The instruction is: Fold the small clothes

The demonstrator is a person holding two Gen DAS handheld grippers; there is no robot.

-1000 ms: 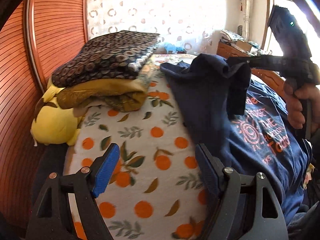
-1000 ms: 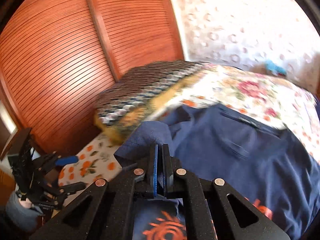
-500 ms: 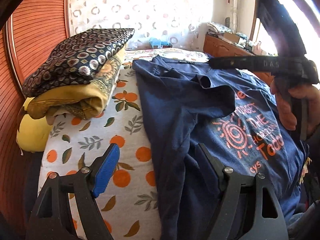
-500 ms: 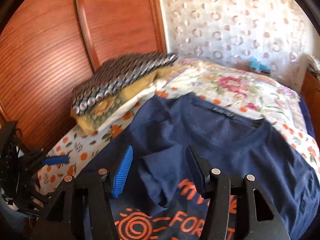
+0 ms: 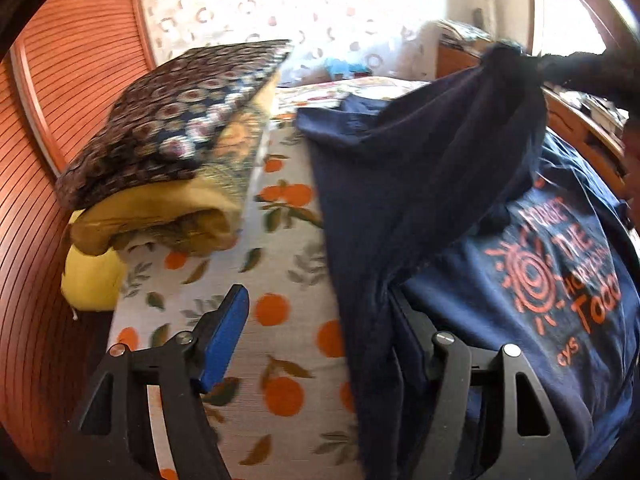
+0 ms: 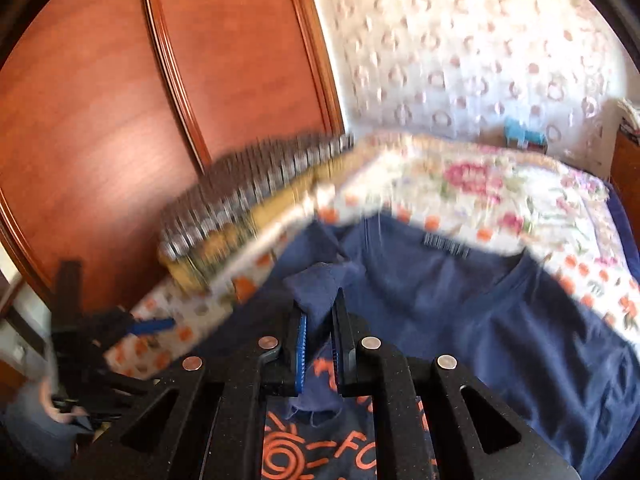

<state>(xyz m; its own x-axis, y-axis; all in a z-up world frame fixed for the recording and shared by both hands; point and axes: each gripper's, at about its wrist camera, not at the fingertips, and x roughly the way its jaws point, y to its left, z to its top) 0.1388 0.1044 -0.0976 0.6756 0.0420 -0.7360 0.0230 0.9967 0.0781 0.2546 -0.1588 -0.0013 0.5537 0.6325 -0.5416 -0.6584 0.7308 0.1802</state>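
A navy T-shirt with orange print lies on the bed, print up. It also shows in the right wrist view. My right gripper is shut on the shirt's sleeve and holds it lifted above the shirt; in the left wrist view the raised sleeve hangs from it at the upper right. My left gripper is open at the shirt's left edge, its right finger hidden under the navy cloth, its blue-padded left finger over the bedsheet.
A stack of folded patterned blankets sits on a yellow pillow at the bed's left, beside the wooden wardrobe. The orange-print bedsheet shows left of the shirt. A floral cover lies at the far end.
My right gripper was open above the flat sleeve half a second ago; it has shut on the sleeve and lifted it. My left gripper stays open.
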